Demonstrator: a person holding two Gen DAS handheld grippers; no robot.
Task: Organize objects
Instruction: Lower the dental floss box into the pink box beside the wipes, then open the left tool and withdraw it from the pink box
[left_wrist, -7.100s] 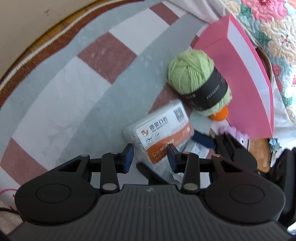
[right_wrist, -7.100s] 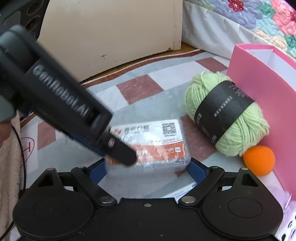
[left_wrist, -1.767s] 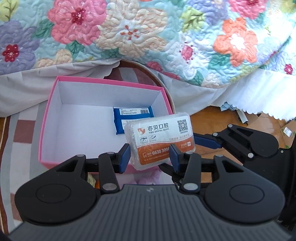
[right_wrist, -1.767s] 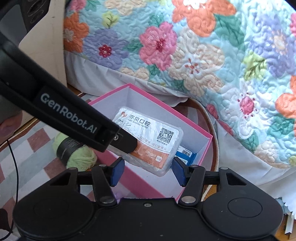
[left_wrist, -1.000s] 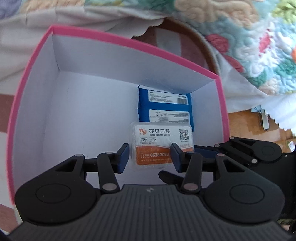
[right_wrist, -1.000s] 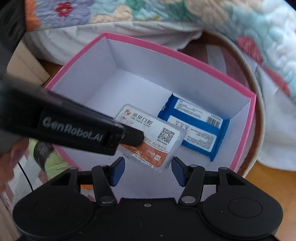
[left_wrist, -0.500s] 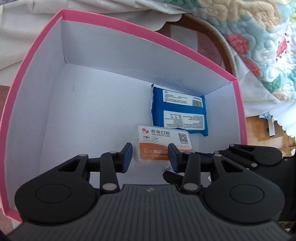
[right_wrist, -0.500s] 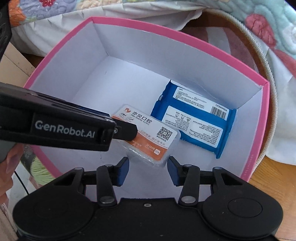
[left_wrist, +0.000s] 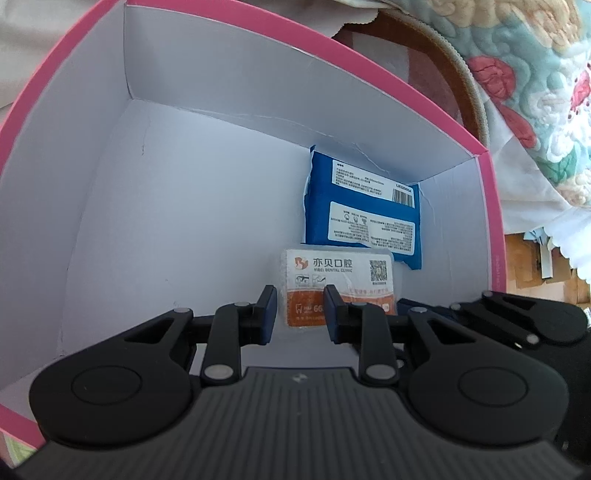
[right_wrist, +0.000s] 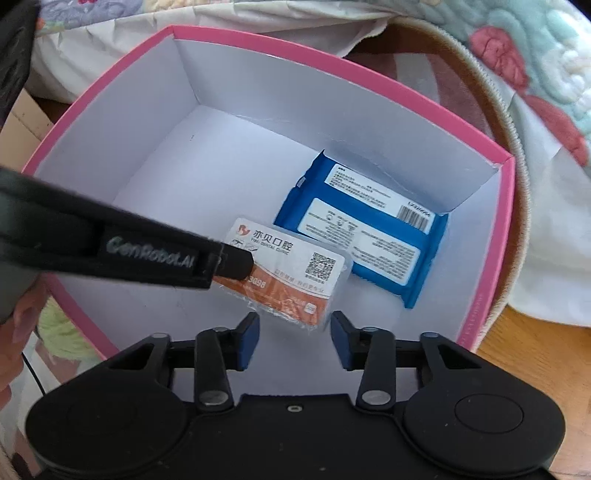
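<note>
A clear plastic box with a white and orange dental-clinic label (left_wrist: 338, 284) (right_wrist: 291, 269) lies on the white floor of the pink box (left_wrist: 493, 206) (right_wrist: 506, 221), next to a blue packet (left_wrist: 364, 214) (right_wrist: 364, 229). My left gripper (left_wrist: 300, 314) is open; its fingers stand around the near end of the labelled box with a gap on the left side. In the right wrist view the left gripper's finger (right_wrist: 236, 264) crosses over the box. My right gripper (right_wrist: 293, 339) is open and empty, just short of the box.
A floral quilt (left_wrist: 532, 92) (right_wrist: 524, 55) and white bed skirt (right_wrist: 554, 251) hang behind and right of the pink box. Green yarn (right_wrist: 61, 328) lies outside its left wall. Wood floor (right_wrist: 532, 362) shows at the right.
Both grippers have lowered the labelled box into the pink box beside the blue packet. The right gripper has drawn back slightly and its jaws have widened; the box now rests on the floor.
</note>
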